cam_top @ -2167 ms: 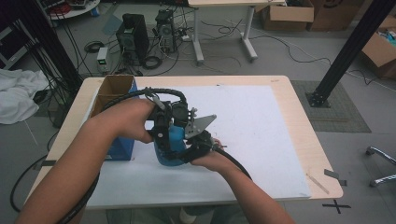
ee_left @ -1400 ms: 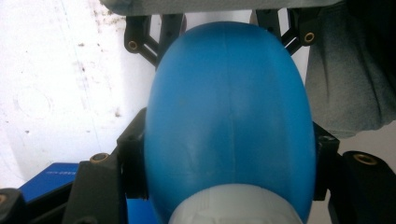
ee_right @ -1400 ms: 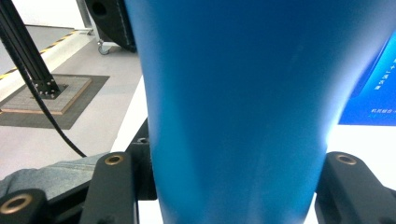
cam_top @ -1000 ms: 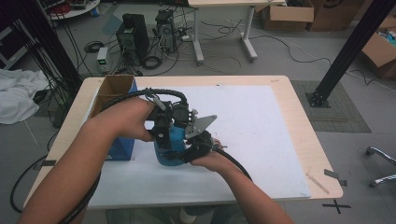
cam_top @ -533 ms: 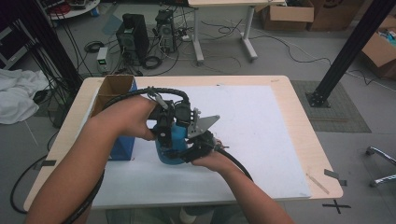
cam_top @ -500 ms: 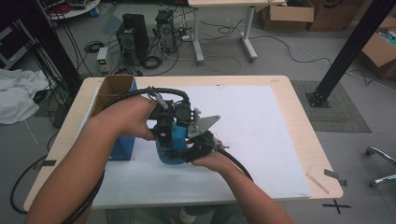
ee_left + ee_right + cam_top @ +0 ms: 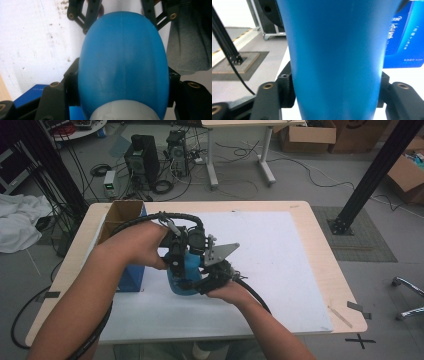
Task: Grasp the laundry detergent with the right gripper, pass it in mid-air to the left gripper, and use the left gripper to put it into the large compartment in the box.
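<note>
A blue bottle (image 7: 181, 272) with a pale cap end (image 7: 125, 111) stands on the white mat, held between both hands. My left gripper (image 7: 178, 262) comes down from above, and its pads (image 7: 71, 85) press on the bottle (image 7: 122, 62) near the cap: it is shut on it. From the near right, my right gripper (image 7: 194, 281) reaches in level across the bottle's body (image 7: 337, 50). Its jaws have just been opening, but the bottle is still between them and the pads (image 7: 287, 87) still touch both sides.
A blue carton with an open cardboard top (image 7: 122, 222) stands just left of the bottle, its printed side (image 7: 402, 37) close behind it. The white mat (image 7: 280, 260) covers most of the wooden table (image 7: 320, 225). Cables trail from both grippers.
</note>
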### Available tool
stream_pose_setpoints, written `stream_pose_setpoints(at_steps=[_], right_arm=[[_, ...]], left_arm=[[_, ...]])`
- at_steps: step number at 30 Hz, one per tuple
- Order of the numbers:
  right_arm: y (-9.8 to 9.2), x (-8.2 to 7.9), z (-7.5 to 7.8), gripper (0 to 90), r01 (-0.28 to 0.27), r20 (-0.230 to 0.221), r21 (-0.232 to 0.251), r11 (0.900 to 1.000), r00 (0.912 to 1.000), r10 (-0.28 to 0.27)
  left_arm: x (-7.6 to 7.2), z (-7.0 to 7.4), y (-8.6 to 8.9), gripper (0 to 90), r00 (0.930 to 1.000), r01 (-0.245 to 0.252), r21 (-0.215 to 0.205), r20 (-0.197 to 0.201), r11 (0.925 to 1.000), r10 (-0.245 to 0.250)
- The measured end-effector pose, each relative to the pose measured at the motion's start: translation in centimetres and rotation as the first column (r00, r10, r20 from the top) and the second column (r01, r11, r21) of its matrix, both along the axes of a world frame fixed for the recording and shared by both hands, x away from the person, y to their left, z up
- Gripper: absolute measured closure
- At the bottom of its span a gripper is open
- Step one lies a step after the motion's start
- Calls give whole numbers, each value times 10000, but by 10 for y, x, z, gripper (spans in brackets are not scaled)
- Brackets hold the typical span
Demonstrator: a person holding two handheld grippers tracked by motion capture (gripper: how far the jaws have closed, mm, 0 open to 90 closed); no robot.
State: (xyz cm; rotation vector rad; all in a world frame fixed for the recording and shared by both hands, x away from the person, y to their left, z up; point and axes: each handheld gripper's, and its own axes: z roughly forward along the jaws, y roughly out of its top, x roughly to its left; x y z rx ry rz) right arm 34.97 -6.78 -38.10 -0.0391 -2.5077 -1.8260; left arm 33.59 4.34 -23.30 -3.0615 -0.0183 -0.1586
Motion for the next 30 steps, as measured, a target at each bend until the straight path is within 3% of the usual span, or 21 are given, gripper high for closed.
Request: stream_pose_setpoints(at_steps=[4,9,15,22,26,30], right_arm=[[0,-4,0,314,-11,275,-244,9997,9996,17],[-2,-3,2,296,-60,78,-262,9996,10000,62],[-10,-1,8,210,18,-174,-285,9996,9998,-23],[-19,2,15,134,27,-494,-774,9970,9988,-65],[-21,4,21,89,-605,-1202,-1584,9855,9919,416],[-27,5,31,69,-924,-1348,-2335,9679,9889,619]], left_arm=[[1,0,1,385,9999,-26,-41,-103,10000,25],[1,1,1,384,10000,-36,4,-54,10000,36],[3,4,5,384,9999,-158,89,-16,9998,158],[5,11,10,384,9991,-415,4,49,9991,415],[7,16,13,384,9978,-659,1,73,9978,659],[8,22,14,384,9974,-705,90,136,9975,704]])
